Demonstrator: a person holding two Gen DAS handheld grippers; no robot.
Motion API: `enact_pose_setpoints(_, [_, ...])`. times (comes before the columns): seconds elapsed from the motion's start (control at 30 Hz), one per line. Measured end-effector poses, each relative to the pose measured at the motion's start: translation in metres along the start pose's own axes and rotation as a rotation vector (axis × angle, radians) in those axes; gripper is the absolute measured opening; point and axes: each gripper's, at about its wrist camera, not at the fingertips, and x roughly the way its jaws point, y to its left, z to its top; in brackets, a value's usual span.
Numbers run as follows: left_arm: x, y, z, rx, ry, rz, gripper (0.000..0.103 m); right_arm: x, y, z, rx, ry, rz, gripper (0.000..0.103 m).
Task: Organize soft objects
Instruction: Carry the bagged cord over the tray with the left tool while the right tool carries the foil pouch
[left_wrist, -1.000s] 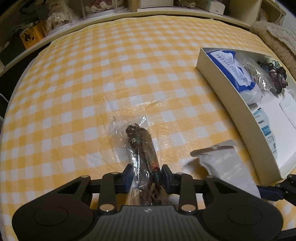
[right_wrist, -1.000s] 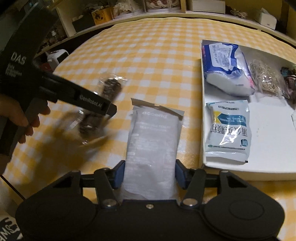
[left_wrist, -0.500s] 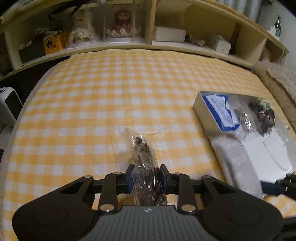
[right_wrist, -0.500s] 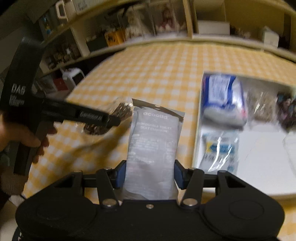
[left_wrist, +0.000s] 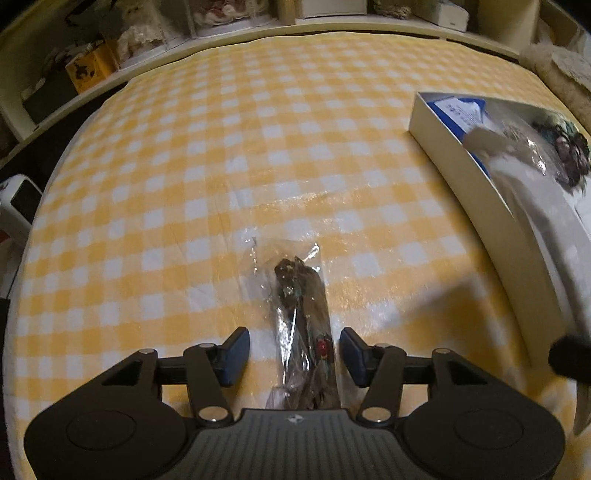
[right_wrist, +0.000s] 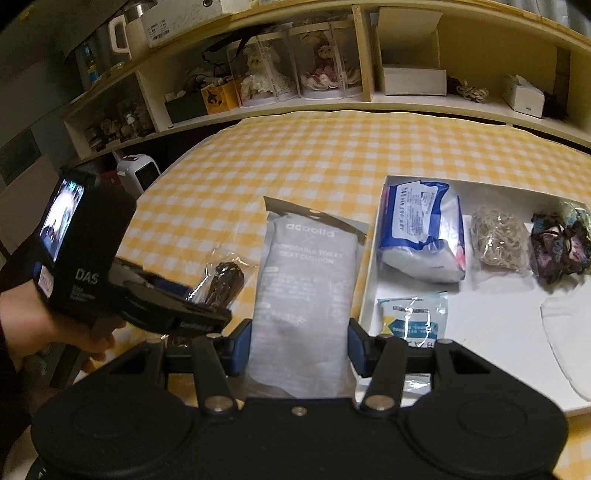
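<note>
Grey matte pouch w/ printed lettering (right_wrist: 301, 291) sits clamped between my right gripper (right_wrist: 300, 349) pads, both blue pads pressing its sides, pouch held up near the white shallow cardboard box (right_wrist: 373, 266), partly over its left wall. My left gripper (left_wrist: 294, 356) jaws have just been opening: pads now stand clear on both sides of the clear crinkly plastic bag of dark brown stuff (left_wrist: 301, 314), which lies between them on the yellow-and-white checked cloth (left_wrist: 258, 147), not gripped. To do this step well, imo: carry the grey pouch over the box wall w/o snagging its lower edge, aim for bare white floor toward the near right, clear of the blue-and-white packet (right_wrist: 421, 229) and small yellow-blue sachet (right_wrist: 412, 317), lower till it rests flat, then release. Left should re-close lower on the bag's dark bulk, not just film, or it'll slip.
</note>
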Motion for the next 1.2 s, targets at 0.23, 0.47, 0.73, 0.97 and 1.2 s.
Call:
enact_pose_setpoints(0.23, [0.008,0.004,0.006,-0.074,-0.010,-0.039,0.028,0.005,-0.003,-0.001,-0.001,0.020,-0.002,0.053])
enact_pose_setpoints(0.47, [-0.023,0.030,0.003,-0.140,-0.103,-0.066,0.028,0.001,-0.010,0.005,-0.002,-0.009,-0.020,0.053])
enact_pose_setpoints(0.73, [-0.082,0.034,0.015,-0.200,-0.305,-0.128,0.028,-0.022,-0.021,0.022,0.004,-0.107,-0.047,0.053])
enact_pose_setpoints(0.97, [-0.106,0.019,0.025,-0.240,-0.416,-0.192,0.028,-0.046,-0.039,0.036,0.000,-0.149,-0.066,0.053])
enact_pose_setpoints(1.2, [-0.121,-0.008,0.034,-0.250,-0.473,-0.268,0.028,-0.069,-0.071,0.049,-0.022,-0.190,-0.128,0.053])
